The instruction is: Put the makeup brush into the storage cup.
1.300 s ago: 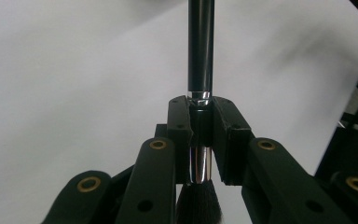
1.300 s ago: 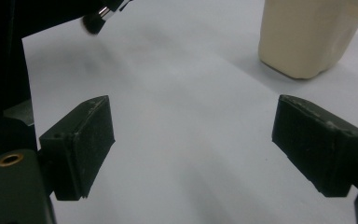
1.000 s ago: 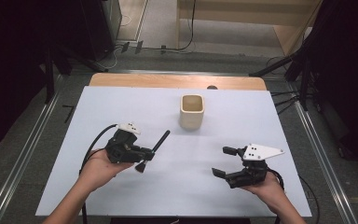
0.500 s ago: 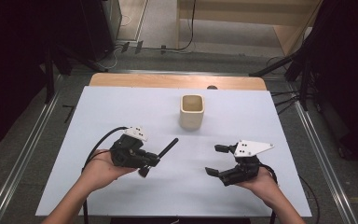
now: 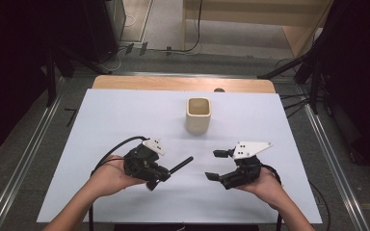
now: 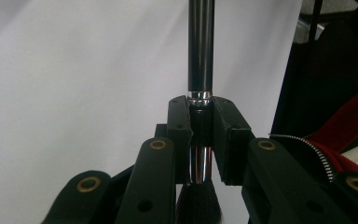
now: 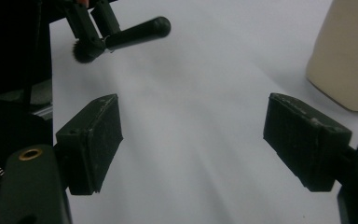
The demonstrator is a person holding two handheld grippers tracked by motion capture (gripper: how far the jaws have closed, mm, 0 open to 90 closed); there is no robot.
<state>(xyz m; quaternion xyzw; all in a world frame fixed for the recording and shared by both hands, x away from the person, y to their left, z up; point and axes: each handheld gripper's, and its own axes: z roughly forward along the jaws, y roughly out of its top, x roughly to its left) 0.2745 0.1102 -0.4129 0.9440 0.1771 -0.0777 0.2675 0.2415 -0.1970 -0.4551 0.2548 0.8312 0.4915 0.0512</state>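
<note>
Toward the near edge of the white table point(image 5: 101, 125), left of centre, a black makeup brush point(image 5: 173, 168) is being held off the surface, clamped at its metal ferrule by the left gripper point(image 5: 156, 171). Its bristles are pointing back toward the person while the long handle is reaching out to the right and slightly away, toward the right gripper point(image 5: 216, 165). That gripper is sitting near the brush's free tip, its jaws standing wide with nothing between them and having just been closing a little. From the right gripper view, the handle point(image 7: 137, 30) is lying crosswise ahead, so the right hand point(image 5: 262, 183) looks nearer for taking it. A beige square cup point(image 5: 198, 115) is standing upright beyond both, toward the far edge. Around the table, grey floor and cables are showing.
</note>
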